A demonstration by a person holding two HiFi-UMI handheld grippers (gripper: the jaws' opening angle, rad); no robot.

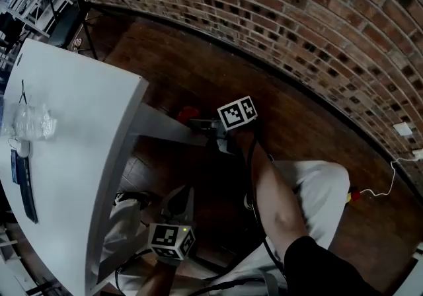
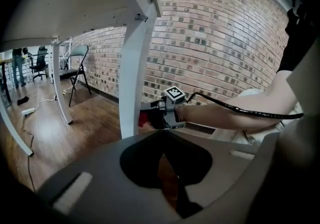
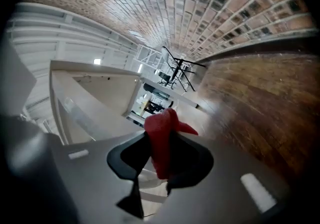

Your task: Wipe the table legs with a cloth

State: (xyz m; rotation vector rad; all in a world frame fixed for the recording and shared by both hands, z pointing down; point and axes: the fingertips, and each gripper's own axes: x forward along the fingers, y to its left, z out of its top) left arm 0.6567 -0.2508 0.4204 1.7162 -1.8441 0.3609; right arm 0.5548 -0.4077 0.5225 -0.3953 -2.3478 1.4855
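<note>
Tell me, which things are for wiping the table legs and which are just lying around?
For the job: red cloth, right gripper holding it, white table leg.
Just lying about: clear plastic bottle, folding chair, white cable on the floor.

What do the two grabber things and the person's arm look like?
The left gripper and right gripper are grey and black. Each carries a cube with black-and-white square markers. A black cable leaves the right one. The sleeve is black.
</note>
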